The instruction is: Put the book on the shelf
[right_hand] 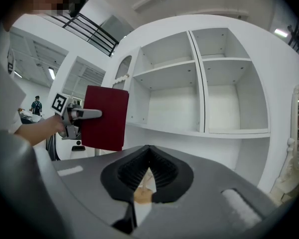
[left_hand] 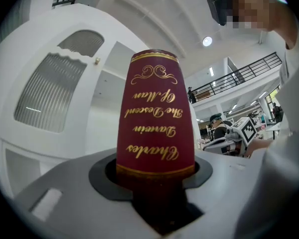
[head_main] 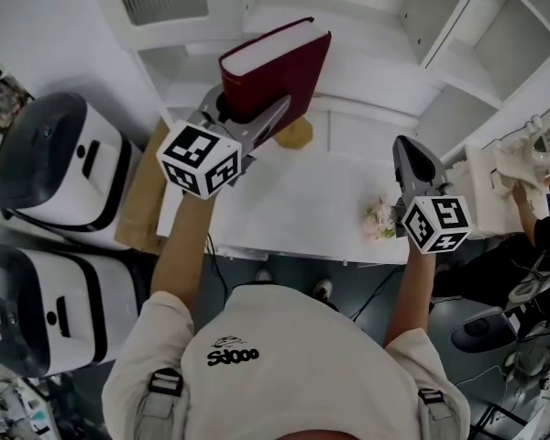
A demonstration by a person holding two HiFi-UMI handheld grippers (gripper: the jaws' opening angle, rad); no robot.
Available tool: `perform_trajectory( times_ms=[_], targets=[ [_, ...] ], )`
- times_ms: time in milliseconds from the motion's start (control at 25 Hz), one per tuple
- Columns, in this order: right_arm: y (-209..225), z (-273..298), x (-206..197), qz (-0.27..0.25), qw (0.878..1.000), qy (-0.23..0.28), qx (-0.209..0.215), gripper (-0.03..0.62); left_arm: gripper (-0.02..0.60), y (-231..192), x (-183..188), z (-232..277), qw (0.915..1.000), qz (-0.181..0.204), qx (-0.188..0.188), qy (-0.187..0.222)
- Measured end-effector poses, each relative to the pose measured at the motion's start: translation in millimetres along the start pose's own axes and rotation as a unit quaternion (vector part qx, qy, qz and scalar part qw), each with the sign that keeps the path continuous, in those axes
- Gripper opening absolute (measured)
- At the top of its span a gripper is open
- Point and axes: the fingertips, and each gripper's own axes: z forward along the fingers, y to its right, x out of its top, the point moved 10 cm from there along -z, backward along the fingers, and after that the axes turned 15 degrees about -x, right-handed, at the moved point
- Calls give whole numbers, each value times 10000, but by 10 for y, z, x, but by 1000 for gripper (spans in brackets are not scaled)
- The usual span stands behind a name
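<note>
Clamping the single dark red book [head_main: 277, 67] near its spine, the left gripper [head_main: 257, 122] holds it up; the right gripper [head_main: 412, 154] stands closed, empty.

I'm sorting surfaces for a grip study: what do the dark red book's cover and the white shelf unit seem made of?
Dark red hardcover book: cover looks like matte cloth or leatherette with shiny gilt lettering; cannot tell which. White shelf unit: probably painted wood or laminate, going by its smooth, evenly white flat panels.
</note>
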Motion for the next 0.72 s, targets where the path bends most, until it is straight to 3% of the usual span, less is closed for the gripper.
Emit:
perform_trajectory(
  times_ms=[160,400,520,720],
  targets=[
    [182,39,8,10,9999,73,68,2,241,-223,438,318,9985,236,-367,345],
    [444,8,-41,137,9999,55,-26,2,241,-582,983,913,9963,308,-395,704],
    [582,-6,-95,200,9997,6,-122,2,241,-699,1096,1345,9972,447,-331,505],
    [776,-88,-181,185,9996,-49,-192,2,241,-968,972,2063,9985,476,-157,-200]
  ],
)
